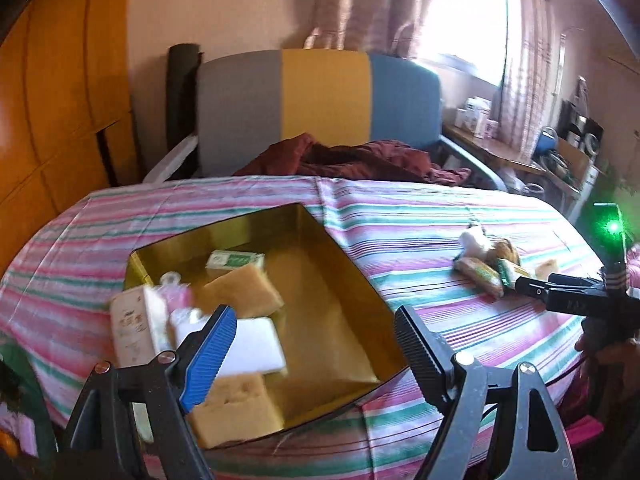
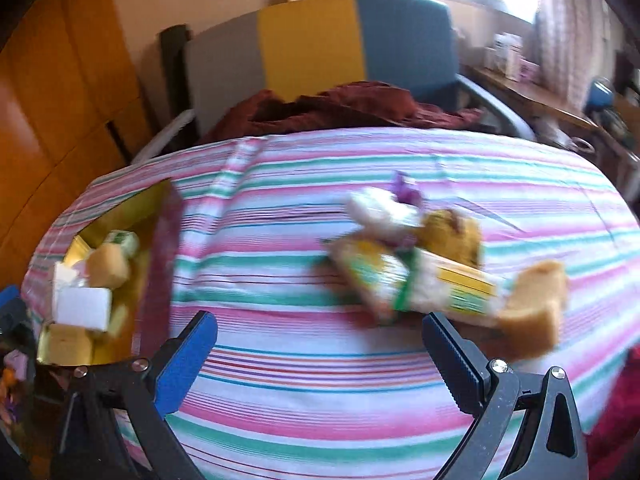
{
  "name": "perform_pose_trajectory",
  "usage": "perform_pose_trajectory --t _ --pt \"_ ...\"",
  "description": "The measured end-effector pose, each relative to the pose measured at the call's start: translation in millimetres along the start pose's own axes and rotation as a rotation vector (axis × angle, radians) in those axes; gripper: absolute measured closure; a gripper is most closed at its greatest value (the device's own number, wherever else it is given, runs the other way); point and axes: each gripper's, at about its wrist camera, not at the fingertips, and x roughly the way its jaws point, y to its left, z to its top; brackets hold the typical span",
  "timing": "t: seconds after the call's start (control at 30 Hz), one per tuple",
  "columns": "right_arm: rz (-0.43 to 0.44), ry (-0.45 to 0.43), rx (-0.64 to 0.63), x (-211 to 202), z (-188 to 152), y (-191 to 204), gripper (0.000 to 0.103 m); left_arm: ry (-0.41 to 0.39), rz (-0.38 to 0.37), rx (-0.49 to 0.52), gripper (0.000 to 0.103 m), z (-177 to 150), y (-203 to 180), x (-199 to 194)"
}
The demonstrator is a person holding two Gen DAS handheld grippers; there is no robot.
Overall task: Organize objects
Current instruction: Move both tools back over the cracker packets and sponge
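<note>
A gold-lined box [image 1: 340, 280] sits on the striped tablecloth and holds yellow sponges [image 1: 242, 290], a white block [image 1: 256, 344], a green-white packet [image 1: 234, 260] and a small carton [image 1: 138, 322]. My left gripper [image 1: 312, 344] is open and empty above the box's near side. A loose pile lies to the right: a yellow-green snack packet [image 2: 384, 280], a brown plush [image 2: 452, 236], a white fluffy item [image 2: 376, 212] and a sponge [image 2: 536, 308]. My right gripper [image 2: 320, 356] is open and empty just in front of the pile. It also shows in the left wrist view [image 1: 536, 288].
A grey, yellow and blue chair [image 1: 320, 96] with a dark red cloth [image 1: 352, 160] stands behind the table. A wooden cabinet [image 1: 52, 112] is at the left. A cluttered side desk [image 1: 520, 152] stands at the back right. The box also shows in the right wrist view [image 2: 160, 248].
</note>
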Motion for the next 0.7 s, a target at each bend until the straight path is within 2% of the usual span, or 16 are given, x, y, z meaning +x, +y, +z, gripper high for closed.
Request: perform_pose_trajectory --t 0.13,0.3,0.5,0.7 --pt "-0.064 0.013 0.061 -6 -4 -39 0.0 0.006 -0.048 0.037 0.02 6 -16 7" --pt "-0.115 0.012 0.153 -17 -3 -87 0.0 0.068 -0.121 0.073 0.02 10 -37 22" --pt "-0.163 0.006 0.185 -22 10 -127 0.0 0.122 -0.191 0.136 0.02 20 -76 38" --pt "-0.219 -0.05 0.237 -26 25 -169 0.0 0.182 -0.243 0.173 0.02 33 -119 66"
